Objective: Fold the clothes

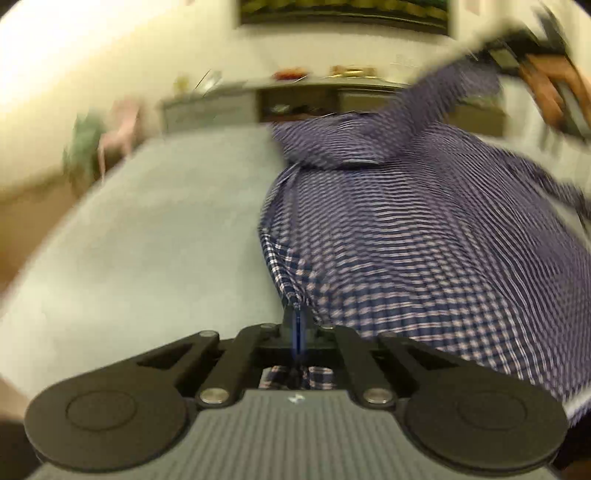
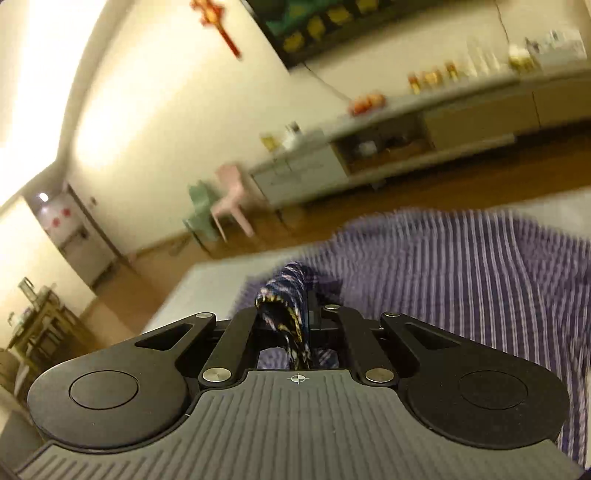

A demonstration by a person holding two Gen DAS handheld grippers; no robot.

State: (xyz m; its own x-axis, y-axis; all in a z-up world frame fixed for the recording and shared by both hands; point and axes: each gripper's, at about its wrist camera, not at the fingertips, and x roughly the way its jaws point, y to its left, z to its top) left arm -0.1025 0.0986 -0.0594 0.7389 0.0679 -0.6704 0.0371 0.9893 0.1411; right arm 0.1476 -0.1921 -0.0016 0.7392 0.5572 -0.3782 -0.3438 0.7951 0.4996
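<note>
A blue and white checked shirt [image 1: 406, 229] is spread over the right half of a pale grey table [image 1: 155, 229], blurred by motion. My left gripper [image 1: 297, 325] is shut on a corner of its hem, the cloth drawn into a pinch at the jaws. At the top right a raised sleeve of the shirt runs up to my right gripper [image 1: 517, 48], held by a hand. In the right wrist view my right gripper [image 2: 295, 306] is shut on a bunched fold of the checked shirt [image 2: 461, 280], which trails away to the right over the table [image 2: 207, 280].
A long low cabinet [image 2: 406, 136] with jars and fruit on top runs along the far wall. A pink chair [image 2: 232, 199] and a green chair [image 2: 201, 210] stand on the wooden floor beyond the table's left edge. A dark framed picture [image 1: 343, 14] hangs above.
</note>
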